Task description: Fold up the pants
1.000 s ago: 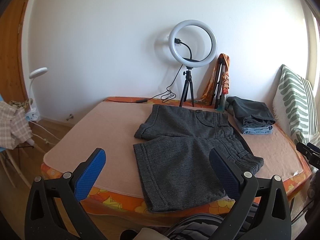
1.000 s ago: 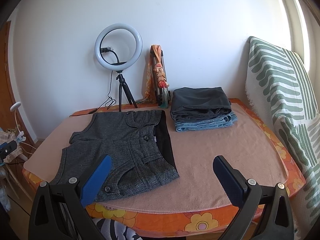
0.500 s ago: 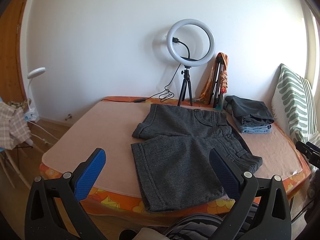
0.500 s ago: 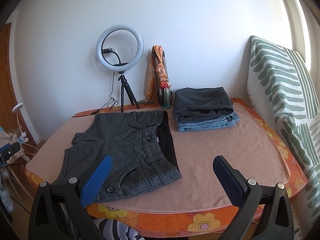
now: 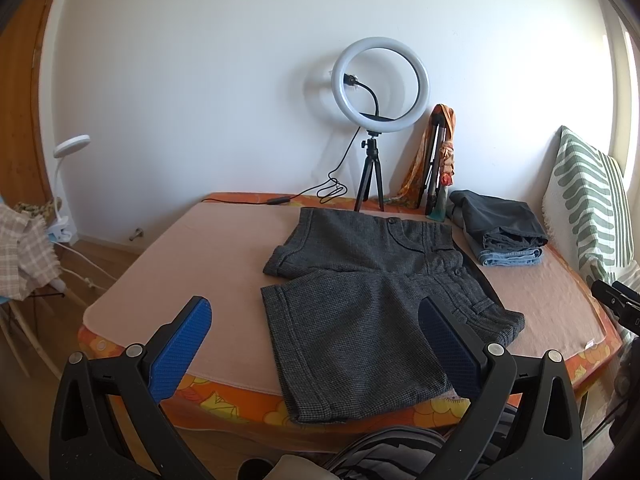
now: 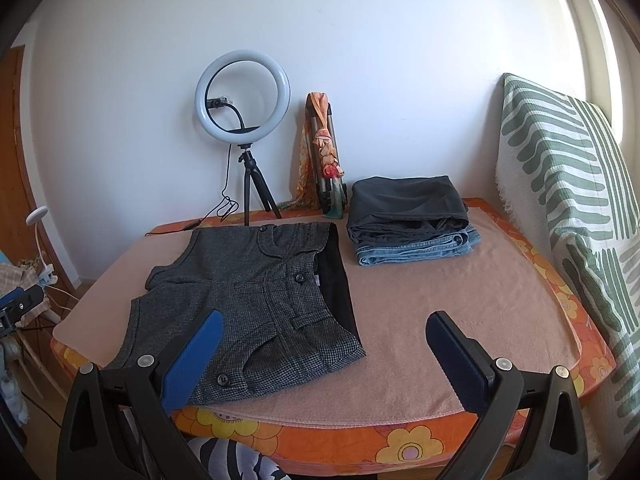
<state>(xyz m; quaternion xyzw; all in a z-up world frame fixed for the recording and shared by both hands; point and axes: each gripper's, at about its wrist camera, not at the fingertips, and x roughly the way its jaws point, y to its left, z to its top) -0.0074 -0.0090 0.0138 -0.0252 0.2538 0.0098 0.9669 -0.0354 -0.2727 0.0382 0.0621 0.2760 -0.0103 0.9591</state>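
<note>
Dark grey tweed shorts (image 5: 372, 292) lie flat on the pink-covered table (image 5: 200, 256), legs pointing left and toward the near edge, waistband to the right. They also show in the right wrist view (image 6: 256, 292). My left gripper (image 5: 316, 320) is open and empty, held off the near edge in front of the nearer leg. My right gripper (image 6: 324, 334) is open and empty, held off the near edge by the waistband corner; its left fingertip (image 6: 200, 344) overlaps the shorts in the view.
A stack of folded dark trousers and jeans (image 6: 412, 216) sits at the back right. A ring light on a tripod (image 6: 244, 100) and a folded tripod with an orange scarf (image 6: 322, 152) stand at the back. A green-striped cushion (image 6: 568, 200) stands right.
Both grippers have drifted slightly back and up from the table; the shorts and other items have not moved. Both stay open.
</note>
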